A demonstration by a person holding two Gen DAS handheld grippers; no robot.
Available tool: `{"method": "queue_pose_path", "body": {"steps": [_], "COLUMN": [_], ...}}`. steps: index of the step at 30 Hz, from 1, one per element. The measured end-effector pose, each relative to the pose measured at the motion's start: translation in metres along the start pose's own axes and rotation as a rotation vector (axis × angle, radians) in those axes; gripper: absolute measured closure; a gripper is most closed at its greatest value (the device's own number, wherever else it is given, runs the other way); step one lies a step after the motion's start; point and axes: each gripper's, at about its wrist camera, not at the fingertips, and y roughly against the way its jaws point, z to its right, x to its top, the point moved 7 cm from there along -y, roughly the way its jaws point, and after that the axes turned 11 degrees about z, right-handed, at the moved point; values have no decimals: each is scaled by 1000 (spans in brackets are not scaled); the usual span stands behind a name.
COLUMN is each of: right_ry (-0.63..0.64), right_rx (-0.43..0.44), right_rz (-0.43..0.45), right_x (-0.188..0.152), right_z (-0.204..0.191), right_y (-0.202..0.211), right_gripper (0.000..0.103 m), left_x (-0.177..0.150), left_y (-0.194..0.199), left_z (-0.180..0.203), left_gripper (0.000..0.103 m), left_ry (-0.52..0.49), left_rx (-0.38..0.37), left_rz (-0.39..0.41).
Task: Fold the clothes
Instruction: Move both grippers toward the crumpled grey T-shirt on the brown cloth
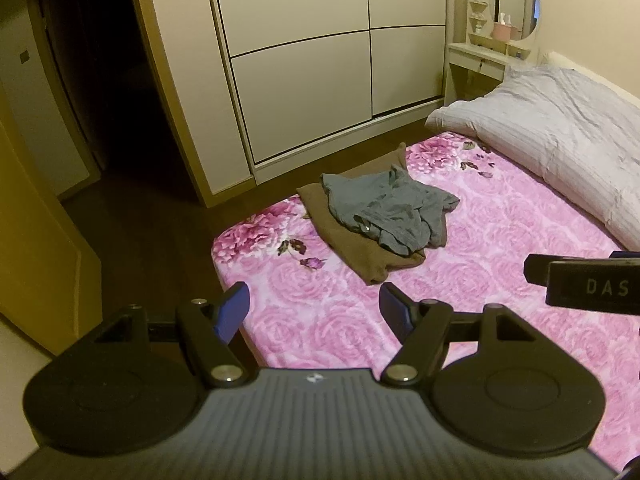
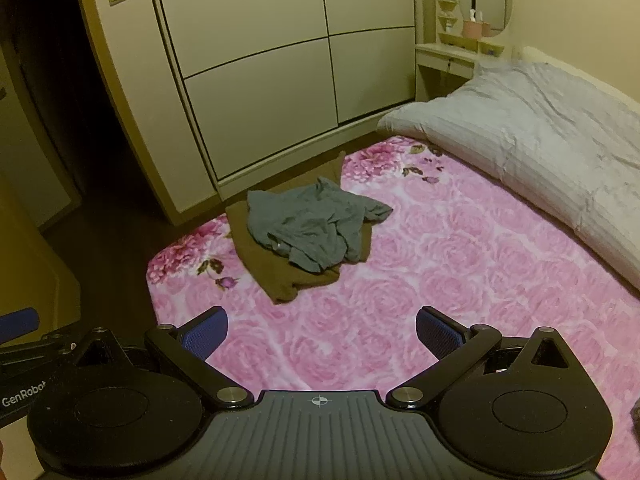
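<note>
Pink rose-patterned bedding (image 1: 460, 280) is covering the bed in both wrist views, and the clothes are lying on it near its far left corner, close to the edge beside the dark floor (image 1: 152, 216). A crumpled grey-blue garment (image 1: 394, 210) is sitting rumpled and unfolded on top of a brown garment (image 1: 352, 248), which is spreading out flatter beneath it and sticking out toward the near side and toward the wardrobe. Both garments are lying well ahead of the tools, untouched. The left tool (image 1: 314, 308) is hovering over the near edge of the bed with its blue-padded fingers (image 1: 230, 312) standing wide apart and nothing between them. The right tool (image 2: 322, 332) is hanging over the pink bedding further in, its fingers likewise spread apart and empty; part of its black body is showing at the right edge of the left wrist view. A pale striped duvet (image 2: 520, 136) is lying bunched along the far right side of the bed, apart from the clothes. Behind the bed, a cream wardrobe (image 1: 304, 60) with sliding panels is filling the wall, and a small white vanity shelf (image 1: 480, 58) with a round mirror (image 1: 518, 4) is standing in the corner.
</note>
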Motion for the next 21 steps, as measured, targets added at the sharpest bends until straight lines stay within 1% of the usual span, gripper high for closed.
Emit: {"method": "queue_pose_path", "body": {"steps": [6, 9, 13, 21], "right_ry": [-15, -26, -30, -34], "right_rx": [0, 6, 3, 0], "right_rz": [4, -13, -8, -10], "right_x": [-3, -3, -5, -5], "right_z": [2, 10, 15, 14], "right_y": [0, -6, -9, -9], "right_gripper": [0, 0, 0, 0], "left_x": [-1, -2, -1, 1], "left_y": [0, 1, -2, -5], "left_z": [1, 8, 11, 10], "left_gripper": [35, 35, 35, 35], "left_ry": [-4, -2, -9, -19], "left_rx": [7, 8, 4, 2], "left_rz": [-2, -4, -4, -2]}}
